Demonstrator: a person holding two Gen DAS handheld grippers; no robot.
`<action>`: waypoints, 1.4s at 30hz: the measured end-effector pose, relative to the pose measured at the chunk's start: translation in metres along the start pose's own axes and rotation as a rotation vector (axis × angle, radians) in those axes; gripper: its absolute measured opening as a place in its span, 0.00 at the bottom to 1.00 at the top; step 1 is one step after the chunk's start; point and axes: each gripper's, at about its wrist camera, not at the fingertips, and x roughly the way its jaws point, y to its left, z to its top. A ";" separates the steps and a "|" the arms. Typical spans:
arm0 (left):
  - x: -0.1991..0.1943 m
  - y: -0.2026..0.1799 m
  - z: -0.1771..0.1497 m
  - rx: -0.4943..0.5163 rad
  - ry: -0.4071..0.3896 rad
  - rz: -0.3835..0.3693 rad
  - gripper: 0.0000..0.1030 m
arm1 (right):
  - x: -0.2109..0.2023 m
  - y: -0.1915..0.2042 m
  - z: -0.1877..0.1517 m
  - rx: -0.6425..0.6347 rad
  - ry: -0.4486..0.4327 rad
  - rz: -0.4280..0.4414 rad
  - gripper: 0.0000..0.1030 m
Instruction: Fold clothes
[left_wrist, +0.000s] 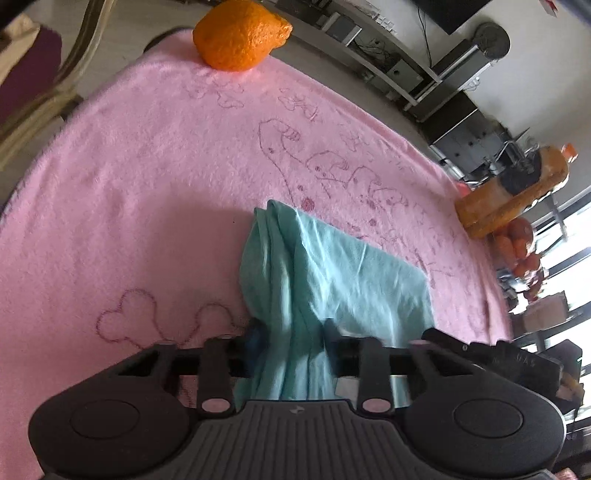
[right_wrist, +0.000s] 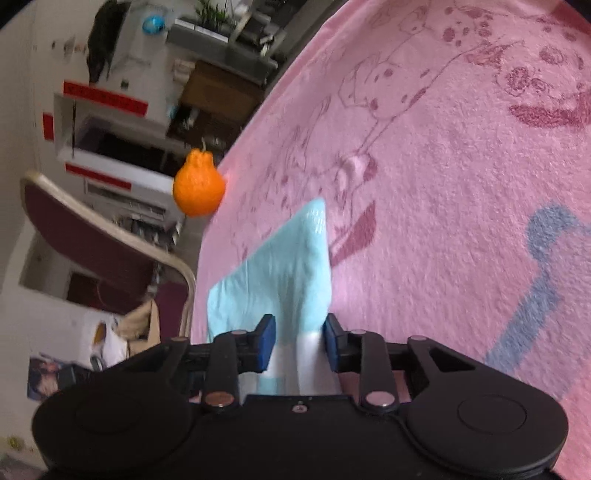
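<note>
One teal cloth (left_wrist: 332, 280), gripped by two grippers: left (left_wrist: 291, 343) and right (right_wrist: 300, 341). One pink blanket (left_wrist: 147, 184). One orange (left_wrist: 240, 33) at its edge. One chair (right_wrist: 107, 243). One bottle (left_wrist: 517, 192).

Table covering: pink fleece blanket (left_wrist: 155, 177), fluffy nap, matt, printed with darker pink outline figures. Garment: light teal cloth (left_wrist: 332, 280), thin, smooth weave, matt, creased. Left gripper (left_wrist: 291, 339) and right gripper (right_wrist: 300, 341): black matt plastic bodies, ribbed panel on the left unit, shiny metal pivot pins; blue rubbery-looking pads (right_wrist: 266, 341) on the right. Orange fruit (left_wrist: 240, 33): pebbled, slightly glossy peel.
</note>
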 end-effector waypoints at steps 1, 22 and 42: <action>-0.001 -0.005 -0.003 0.019 -0.006 0.021 0.12 | 0.002 0.002 -0.001 -0.008 -0.003 -0.020 0.18; -0.162 -0.250 -0.126 0.472 -0.631 -0.030 0.08 | -0.240 0.152 -0.081 -0.608 -0.501 -0.175 0.06; 0.061 -0.419 -0.145 0.499 -0.316 -0.186 0.08 | -0.378 -0.020 -0.014 -0.370 -0.612 -0.568 0.06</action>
